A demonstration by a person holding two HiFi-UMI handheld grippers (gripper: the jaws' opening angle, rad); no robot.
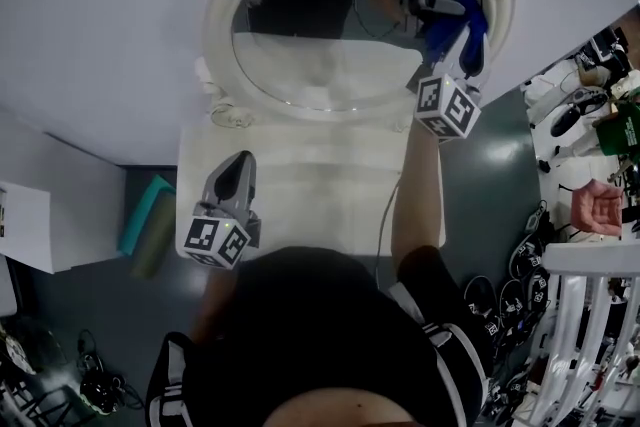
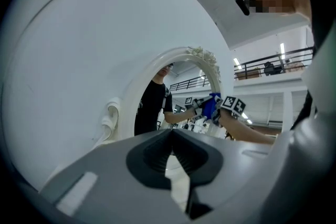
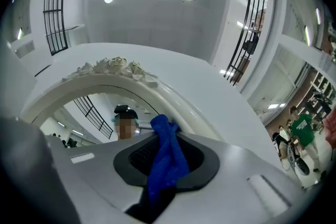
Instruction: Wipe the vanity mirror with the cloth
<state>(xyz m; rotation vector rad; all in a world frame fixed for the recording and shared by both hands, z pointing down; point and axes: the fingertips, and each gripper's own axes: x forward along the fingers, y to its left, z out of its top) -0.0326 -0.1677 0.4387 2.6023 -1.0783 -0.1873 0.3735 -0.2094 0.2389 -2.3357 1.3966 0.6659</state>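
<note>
While left claw (image 2: 172,131) rests pressed together, right claw (image 3: 160,135) pinches the cloth (image 3: 167,161) by the mirror (image 1: 300,25).

Grey left tongs (image 1: 238,161) and right tongs (image 1: 440,55), black-white marker cubes (image 1: 447,107) — black shirt (image 1: 300,335), white-striped sleeves (image 1: 455,365)

The cloth (image 3: 168,165) is bright blue with a fine knitted weave. The mirror frame (image 1: 222,10) is cream-white, with moulded flowers along its crest. The left gripper (image 2: 172,155) is pale grey with black ribbed pads, as is the right gripper (image 3: 164,150). The left cube (image 1: 216,241) and right cube (image 1: 447,107) carry black-and-white square markers. The tabletop (image 1: 300,165) is cream, the floor (image 1: 480,185) dark grey-green. The sleeve (image 1: 455,355) is black with white stripes.
</note>
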